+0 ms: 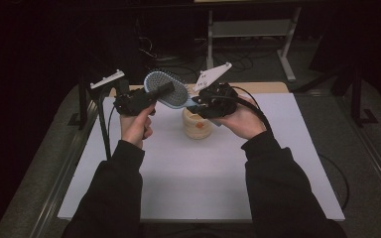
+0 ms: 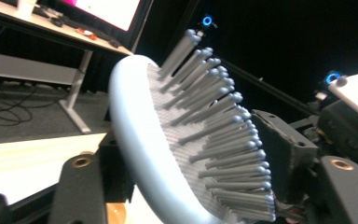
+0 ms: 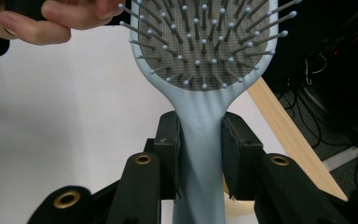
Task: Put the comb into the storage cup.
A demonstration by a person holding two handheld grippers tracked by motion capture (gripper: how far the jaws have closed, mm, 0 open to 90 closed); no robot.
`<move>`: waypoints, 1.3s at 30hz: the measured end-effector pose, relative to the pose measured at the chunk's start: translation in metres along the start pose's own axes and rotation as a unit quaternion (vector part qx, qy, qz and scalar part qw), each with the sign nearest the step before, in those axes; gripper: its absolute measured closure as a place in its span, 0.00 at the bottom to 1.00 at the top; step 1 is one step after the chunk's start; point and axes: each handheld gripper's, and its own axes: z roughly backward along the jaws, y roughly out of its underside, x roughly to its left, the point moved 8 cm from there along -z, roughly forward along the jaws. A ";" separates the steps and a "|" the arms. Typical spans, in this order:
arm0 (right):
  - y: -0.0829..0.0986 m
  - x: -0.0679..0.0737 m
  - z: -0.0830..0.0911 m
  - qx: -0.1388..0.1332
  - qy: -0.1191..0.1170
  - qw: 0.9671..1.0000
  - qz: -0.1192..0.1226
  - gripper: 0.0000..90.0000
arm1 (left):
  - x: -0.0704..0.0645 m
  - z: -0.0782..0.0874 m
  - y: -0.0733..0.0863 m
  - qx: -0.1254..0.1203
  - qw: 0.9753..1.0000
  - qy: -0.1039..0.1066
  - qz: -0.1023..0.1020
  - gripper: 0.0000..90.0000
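hairbrush (image 1: 167,88) bristles up, handle toward right tool (image 1: 204,103) pinching it, left tool (image 1: 162,90) clamping head

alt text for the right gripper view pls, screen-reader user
The right hand-held gripper clamps the handle of a pale blue paddle hairbrush, whose bristled head points up and away. Fingers of the person's other hand sit at top left, above a white table.

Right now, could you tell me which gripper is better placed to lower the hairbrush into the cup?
The right gripper, probably: its jaws clamp the hairbrush by the handle, above the cup. The left gripper only meets the head.
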 end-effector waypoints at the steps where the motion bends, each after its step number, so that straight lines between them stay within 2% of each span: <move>1: 0.000 0.001 0.000 0.000 0.001 1.000 -0.002 0.76 | -0.001 0.000 0.000 0.000 1.000 0.004 0.000 0.43; 6: 0.000 0.001 -0.004 0.002 0.004 1.000 -0.003 0.76 | -0.001 0.000 -0.003 -0.003 1.000 0.019 0.015 0.51; 10: 0.001 0.001 -0.008 0.004 0.002 1.000 -0.007 0.76 | -0.002 -0.001 -0.004 0.000 1.000 0.016 0.013 0.56; 13: 0.002 0.000 -0.012 0.000 -0.005 1.000 -0.018 0.76 | -0.006 -0.002 -0.007 0.000 1.000 0.009 -0.007 0.59; 17: 0.002 0.000 -0.017 -0.011 -0.016 0.999 -0.038 0.76 | -0.012 -0.004 -0.009 0.015 0.999 -0.006 -0.043 0.61; 20: 0.002 0.000 -0.019 -0.019 -0.024 0.998 -0.050 0.75 | -0.015 -0.004 -0.011 0.022 0.998 -0.010 -0.058 0.62; 24: 0.004 -0.002 -0.021 -0.023 -0.034 0.997 -0.068 0.73 | -0.016 -0.005 -0.011 0.027 0.997 -0.012 -0.068 0.62; 28: 0.008 -0.008 -0.021 -0.030 -0.049 0.993 -0.099 0.63 | -0.016 -0.006 -0.012 0.033 0.997 -0.012 -0.075 0.62; 31: 0.014 -0.012 -0.020 -0.034 -0.063 0.989 -0.127 0.55 | -0.017 -0.006 -0.013 0.036 0.996 -0.012 -0.076 0.62; 34: 0.019 -0.015 -0.018 -0.033 -0.067 0.987 -0.145 0.44 | -0.018 -0.007 -0.014 0.038 0.996 -0.010 -0.075 0.62; 36: 0.022 -0.018 -0.017 -0.035 -0.061 0.985 -0.157 0.36 | -0.018 -0.007 -0.016 0.038 0.996 -0.007 -0.077 0.62; 39: 0.028 -0.022 -0.015 -0.039 -0.054 0.983 -0.173 0.18 | -0.020 -0.008 -0.017 0.039 0.996 -0.008 -0.082 0.62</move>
